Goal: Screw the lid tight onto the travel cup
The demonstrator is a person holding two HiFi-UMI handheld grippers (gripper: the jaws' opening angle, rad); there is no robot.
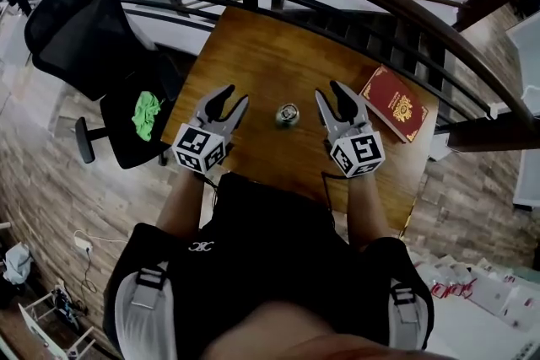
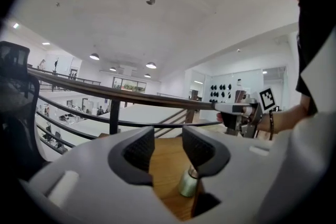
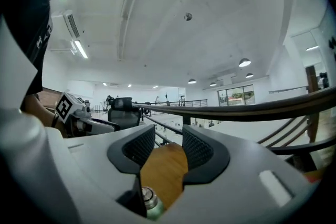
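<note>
1. Left tongs (image 2: 168, 148) stand partly open and hold nothing. Only bare wood shows between the pads, and the travel cup (image 2: 188, 182) sits low and to the right of that gap, untouched.
2. Right tongs (image 3: 169, 147) are likewise part open and empty, and the cup shows low and left of their gap.
3. The cup stands upright on the wooden worktop (image 1: 261, 46), between the two tongs and apart from each. Its silvery lid (image 3: 146, 195) sits on top, but how tight it is cannot be told.
4. This flanking pose looks like readiness: one side could steady the body while the other turns the lid.
5. A red booklet (image 1: 399, 104) lies flat near the right edge, well clear of the cup. An office chair (image 1: 93, 38) carrying a green cloth (image 1: 147, 114) stands off the left edge.
</note>
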